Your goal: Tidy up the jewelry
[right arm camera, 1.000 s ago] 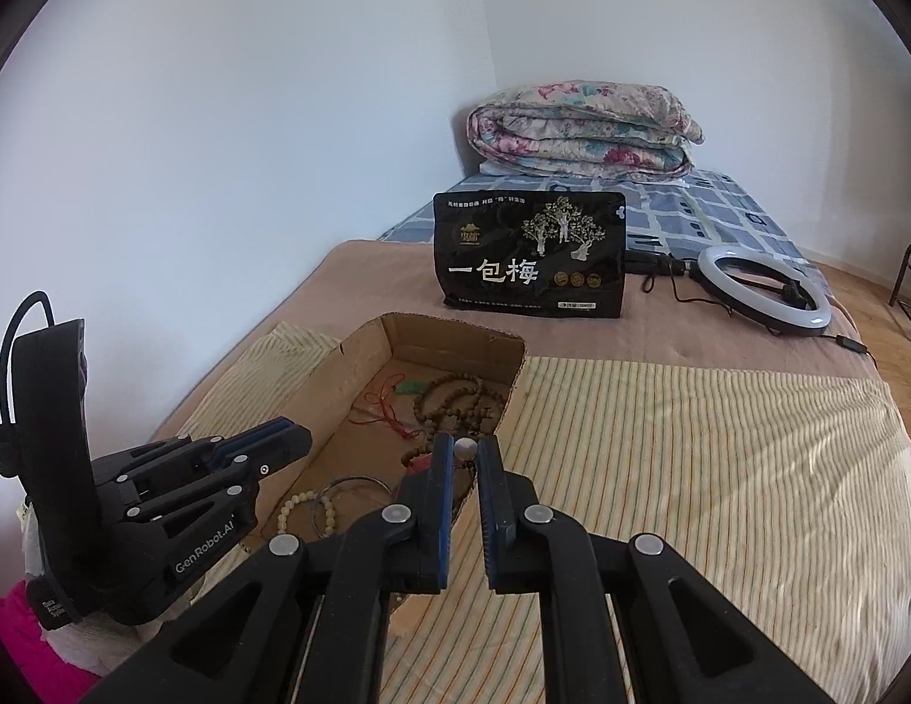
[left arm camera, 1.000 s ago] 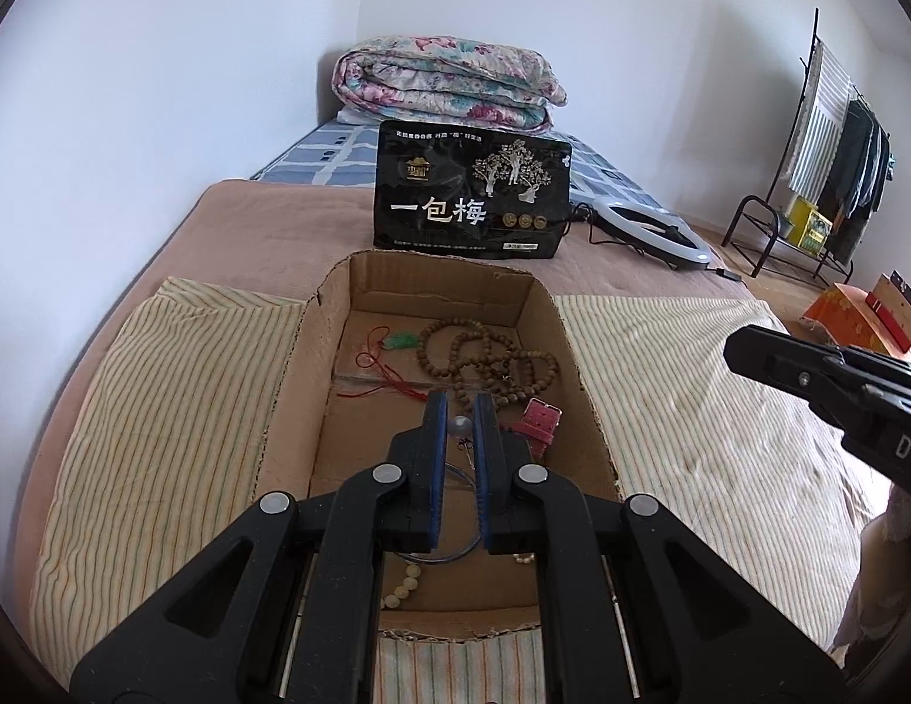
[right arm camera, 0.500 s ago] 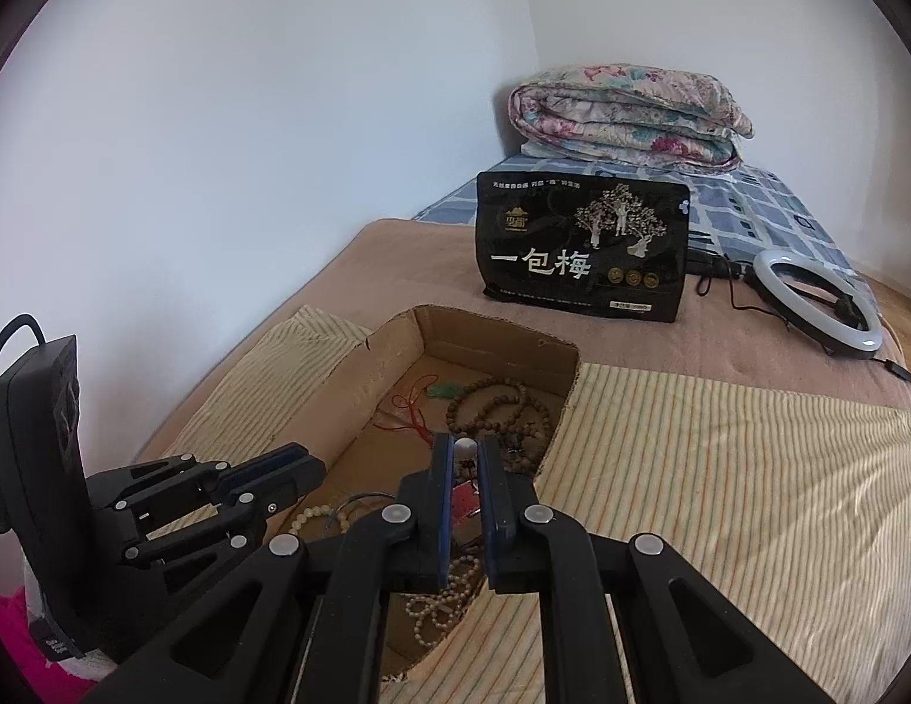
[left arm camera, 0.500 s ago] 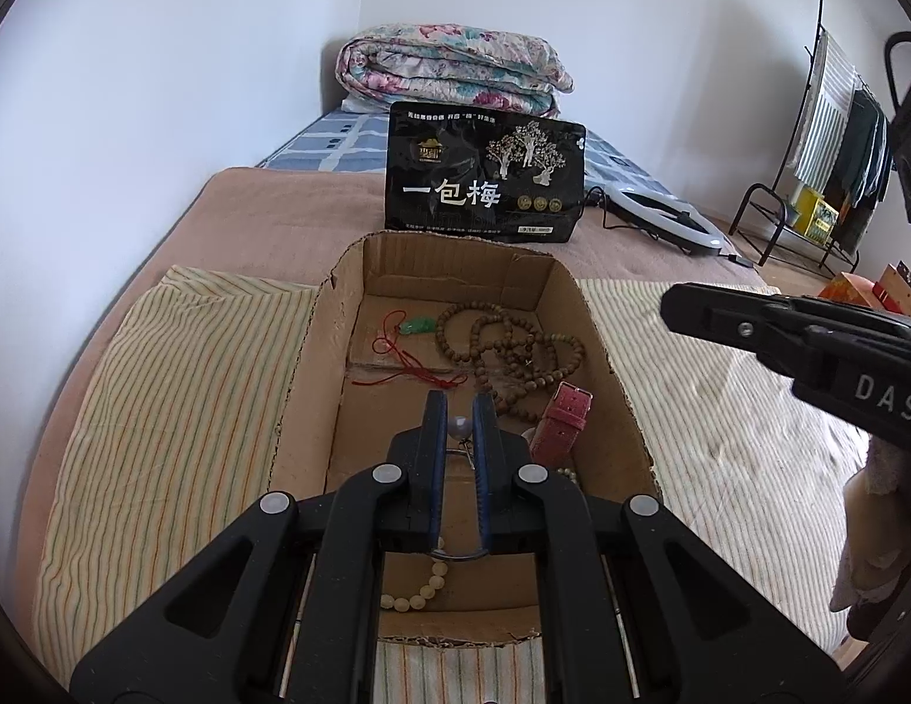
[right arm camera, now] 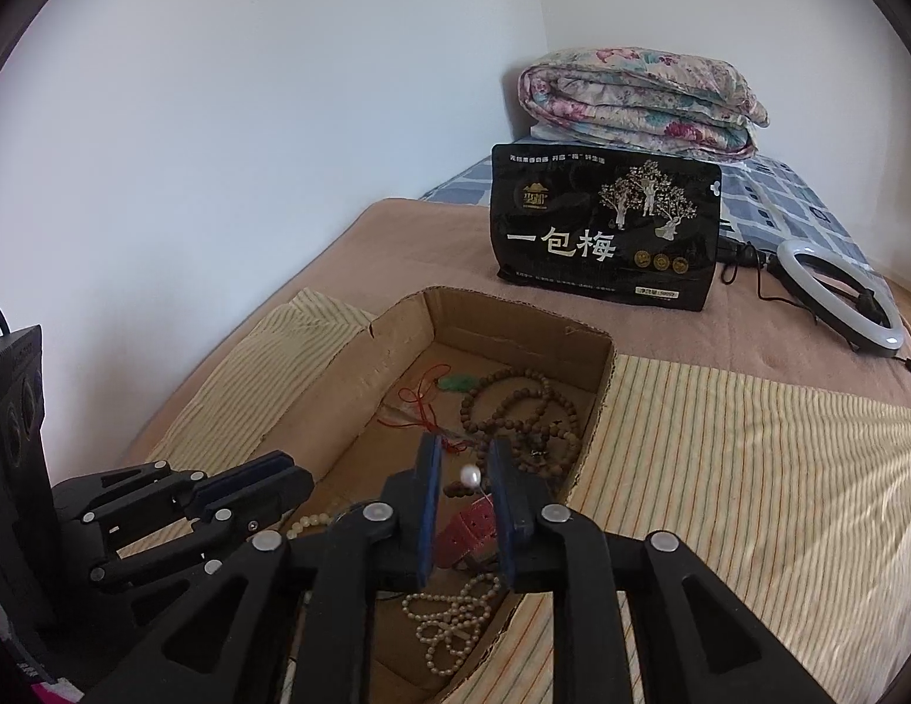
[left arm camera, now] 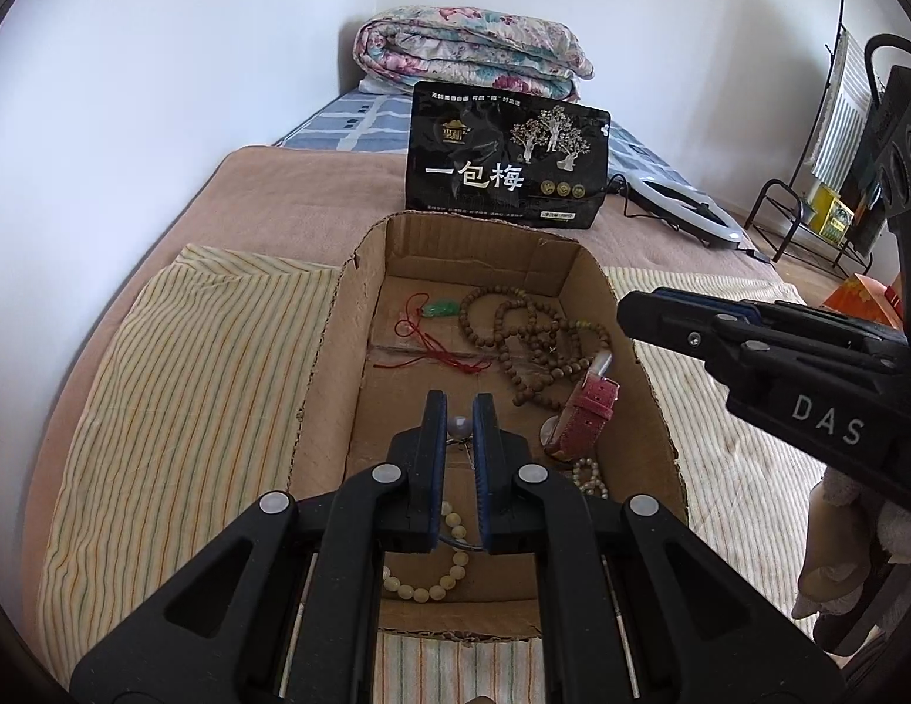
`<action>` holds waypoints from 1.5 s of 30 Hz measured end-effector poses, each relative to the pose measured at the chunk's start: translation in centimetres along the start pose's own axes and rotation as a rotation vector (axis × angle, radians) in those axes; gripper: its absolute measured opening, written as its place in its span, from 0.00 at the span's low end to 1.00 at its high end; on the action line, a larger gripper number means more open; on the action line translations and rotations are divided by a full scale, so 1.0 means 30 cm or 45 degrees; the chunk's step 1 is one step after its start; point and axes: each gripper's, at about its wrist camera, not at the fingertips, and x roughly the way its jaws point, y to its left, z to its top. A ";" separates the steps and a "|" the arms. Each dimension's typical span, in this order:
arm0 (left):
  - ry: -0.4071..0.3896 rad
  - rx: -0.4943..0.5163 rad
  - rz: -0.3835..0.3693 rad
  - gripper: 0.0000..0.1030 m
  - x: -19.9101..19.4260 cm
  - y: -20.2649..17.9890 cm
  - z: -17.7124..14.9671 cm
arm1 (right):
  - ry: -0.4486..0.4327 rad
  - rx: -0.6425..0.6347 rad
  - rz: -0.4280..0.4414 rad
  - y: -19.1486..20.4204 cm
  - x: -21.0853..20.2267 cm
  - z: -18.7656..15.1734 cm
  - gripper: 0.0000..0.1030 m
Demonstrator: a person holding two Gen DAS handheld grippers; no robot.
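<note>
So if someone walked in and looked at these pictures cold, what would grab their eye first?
Probably the cardboard box in the middle of the bed, strewn with jewelry: brown wooden beads, a green pendant on red cord, a pink watch strap. Next, the black bag with big white Chinese characters standing just behind the box. Close up, a pearl sits between the right gripper fingers.

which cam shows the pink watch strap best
Left wrist view: the pink watch strap lies unobstructed by the cardboard box right wall, its length visible. In the right wrist view, the pink watch strap shows only partly, between and behind the right tongs.
</note>
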 end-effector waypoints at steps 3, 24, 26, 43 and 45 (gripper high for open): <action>0.011 -0.006 0.002 0.06 0.006 0.003 0.002 | -0.009 -0.008 -0.017 -0.001 -0.003 0.003 0.27; -0.033 -0.016 0.058 0.37 -0.101 -0.019 0.029 | -0.096 -0.038 -0.102 -0.020 -0.141 0.006 0.61; -0.039 -0.017 0.062 0.37 -0.122 -0.024 0.031 | -0.106 -0.037 -0.113 -0.024 -0.170 -0.001 0.64; -0.163 0.065 0.118 0.43 -0.332 -0.184 0.026 | -0.244 -0.062 -0.167 -0.094 -0.426 -0.084 0.81; -0.178 0.085 0.120 0.51 -0.350 -0.212 0.020 | -0.270 -0.046 -0.180 -0.120 -0.451 -0.096 0.83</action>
